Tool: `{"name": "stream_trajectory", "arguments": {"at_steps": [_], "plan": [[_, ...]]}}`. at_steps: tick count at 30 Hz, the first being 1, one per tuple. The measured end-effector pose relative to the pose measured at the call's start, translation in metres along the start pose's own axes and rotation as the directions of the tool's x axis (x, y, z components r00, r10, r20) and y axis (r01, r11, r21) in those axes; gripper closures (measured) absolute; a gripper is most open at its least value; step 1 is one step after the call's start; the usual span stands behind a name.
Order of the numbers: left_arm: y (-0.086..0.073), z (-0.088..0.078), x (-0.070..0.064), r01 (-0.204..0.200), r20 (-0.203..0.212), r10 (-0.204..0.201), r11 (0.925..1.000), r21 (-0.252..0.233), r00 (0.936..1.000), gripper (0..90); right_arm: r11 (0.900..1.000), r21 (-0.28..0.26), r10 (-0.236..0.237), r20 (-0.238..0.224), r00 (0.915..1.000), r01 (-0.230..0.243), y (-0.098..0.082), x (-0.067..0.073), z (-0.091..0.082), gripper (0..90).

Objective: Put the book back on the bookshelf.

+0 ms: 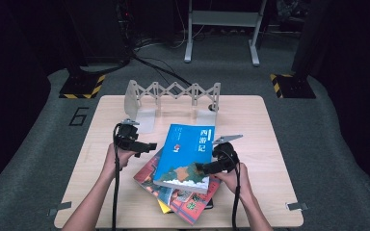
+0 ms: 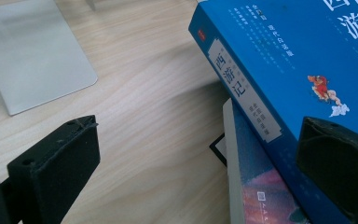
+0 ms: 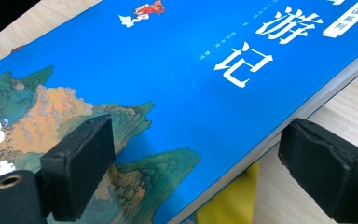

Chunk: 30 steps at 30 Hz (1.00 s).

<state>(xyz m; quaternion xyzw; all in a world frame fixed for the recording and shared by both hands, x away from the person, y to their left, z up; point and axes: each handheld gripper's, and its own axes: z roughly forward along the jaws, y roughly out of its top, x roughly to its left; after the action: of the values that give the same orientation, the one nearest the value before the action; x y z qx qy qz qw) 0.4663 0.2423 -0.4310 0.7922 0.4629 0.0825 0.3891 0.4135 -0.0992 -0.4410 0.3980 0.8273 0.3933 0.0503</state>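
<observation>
A blue book with white Chinese characters lies tilted on top of a skewed stack of books at the table's middle front. My right gripper is at the blue book's near right edge. In the right gripper view one jaw presses on the blue book's cover and the other sits under its page edge, so the right gripper is shut on it. My left gripper hovers just left of the book's spine. The left gripper stands open over bare wood, with the blue book beside its right jaw.
An expanding metal book rack with flat end plates stands at the table's back edge. Under the blue book lie a red-covered book and a yellow one. Bare wood shows to the left and right of the stack.
</observation>
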Motion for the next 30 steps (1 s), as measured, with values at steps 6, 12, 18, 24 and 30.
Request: {"name": "stream_trajectory", "arguments": {"at_steps": [6, 12, 18, 24, 30], "plan": [[0.005, 0.004, -0.001, -0.014, 0.0, 0.014, 0.9999, -0.001, 0.9999, 0.0, 1.0, 0.011, -0.009, -0.008, 0.9999, 0.009, 0.005, 0.004, 0.005, 10.3], [0.005, 0.007, 0.001, 0.0, 0.002, 0.0, 1.0, 0.009, 1.0, 0.0, 0.999, 0.01, -0.036, -0.017, 0.9992, 0.036, 0.009, 0.007, 0.01, 10.3], [0.004, 0.007, 0.006, 0.019, 0.012, -0.019, 0.9996, 0.019, 0.9998, 0.0, 0.998, 0.018, -0.062, -0.024, 0.9978, 0.062, 0.015, 0.011, 0.016, 10.4], [0.004, 0.012, 0.007, 0.023, 0.013, -0.024, 0.9996, 0.016, 0.9996, 0.0, 0.995, 0.027, -0.094, -0.032, 0.9951, 0.095, 0.021, 0.016, 0.022, 10.4], [0.002, 0.01, 0.012, 0.031, 0.012, -0.031, 0.9992, 0.024, 0.9995, 0.0, 0.993, 0.024, -0.116, -0.035, 0.9927, 0.117, 0.026, 0.024, 0.029, 10.5]]}}
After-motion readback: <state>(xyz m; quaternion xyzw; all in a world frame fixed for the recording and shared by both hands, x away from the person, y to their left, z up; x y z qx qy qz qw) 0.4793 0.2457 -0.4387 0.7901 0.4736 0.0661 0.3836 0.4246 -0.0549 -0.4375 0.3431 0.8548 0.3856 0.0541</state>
